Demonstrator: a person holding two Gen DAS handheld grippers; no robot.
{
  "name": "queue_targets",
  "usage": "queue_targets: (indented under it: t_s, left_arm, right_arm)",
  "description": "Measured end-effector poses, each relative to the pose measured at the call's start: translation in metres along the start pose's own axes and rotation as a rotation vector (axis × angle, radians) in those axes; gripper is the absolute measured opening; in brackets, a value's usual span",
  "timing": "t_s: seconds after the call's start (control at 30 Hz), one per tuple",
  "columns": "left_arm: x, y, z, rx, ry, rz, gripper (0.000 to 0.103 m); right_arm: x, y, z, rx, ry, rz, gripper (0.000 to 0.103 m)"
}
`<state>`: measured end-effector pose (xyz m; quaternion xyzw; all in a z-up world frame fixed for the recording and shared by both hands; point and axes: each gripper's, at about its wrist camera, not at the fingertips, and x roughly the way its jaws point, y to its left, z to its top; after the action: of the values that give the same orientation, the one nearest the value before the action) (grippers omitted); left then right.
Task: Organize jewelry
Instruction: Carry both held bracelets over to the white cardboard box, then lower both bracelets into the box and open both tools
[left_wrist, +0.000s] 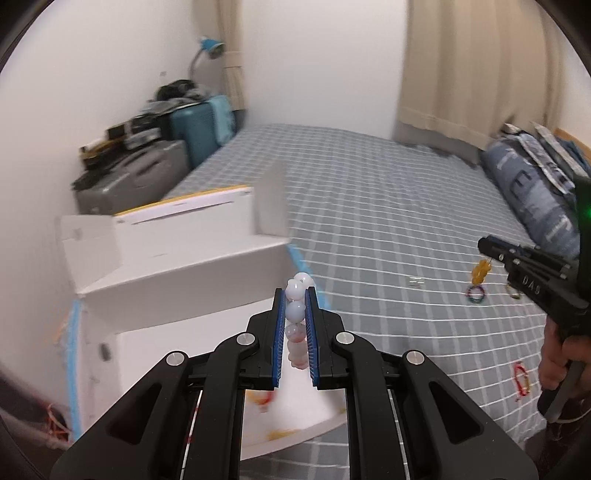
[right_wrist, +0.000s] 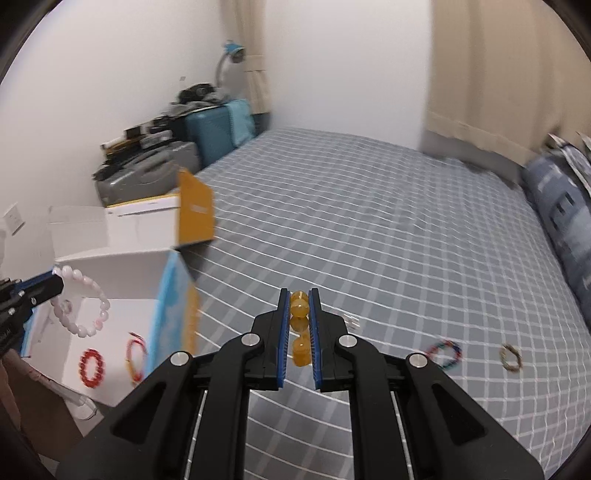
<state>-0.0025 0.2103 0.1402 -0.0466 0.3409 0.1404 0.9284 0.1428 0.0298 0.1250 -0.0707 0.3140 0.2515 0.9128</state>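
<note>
My left gripper (left_wrist: 295, 295) is shut on a pale pink bead bracelet (left_wrist: 295, 314) and holds it above the open white box (left_wrist: 177, 277) at the bed's left edge. The bracelet (right_wrist: 83, 302) also shows in the right wrist view, hanging over the box (right_wrist: 110, 310), which holds a red bead bracelet (right_wrist: 91, 366) and a red and yellow one (right_wrist: 136, 355). My right gripper (right_wrist: 300, 295) is shut on a yellow bead bracelet (right_wrist: 299, 325) above the bed. In the left wrist view the right gripper (left_wrist: 487, 247) holds that bracelet (left_wrist: 480, 271).
On the grey checked bedsheet (right_wrist: 369, 229) lie a multicoloured bracelet (right_wrist: 443, 353), a brownish ring bracelet (right_wrist: 510, 357), a small clear piece (right_wrist: 351, 320) and a red bracelet (left_wrist: 521, 380). Suitcases (left_wrist: 147, 166) stand by the wall. A blue pillow (left_wrist: 532, 192) lies at the right.
</note>
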Motion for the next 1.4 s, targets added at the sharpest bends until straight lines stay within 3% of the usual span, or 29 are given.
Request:
queue_targets:
  t_s: [0.37, 0.7, 1.1, 1.4]
  left_arm:
    - [-0.018, 0.095, -0.02, -0.114, 0.014, 0.176, 0.01]
    - [-0.005, 0.14, -0.048, -0.175, 0.084, 0.224, 0.01]
    - [0.045, 0.158, -0.088, -0.23, 0.233, 0.22, 0.01]
    - [0.063, 0.162, -0.096, -0.235, 0.287, 0.222, 0.01]
  right_arm:
    - [0.025, 0.127, 0.023, -0.14, 0.005, 0.168, 0.009]
    - [0.059, 0.205, -0.003, -0.203, 0.106, 0.273, 0.009]
    - [0.11, 0.225, -0.043, -0.169, 0.305, 0.247, 0.009]
    - [0.125, 0.225, -0.06, -0.168, 0.364, 0.228, 0.009]
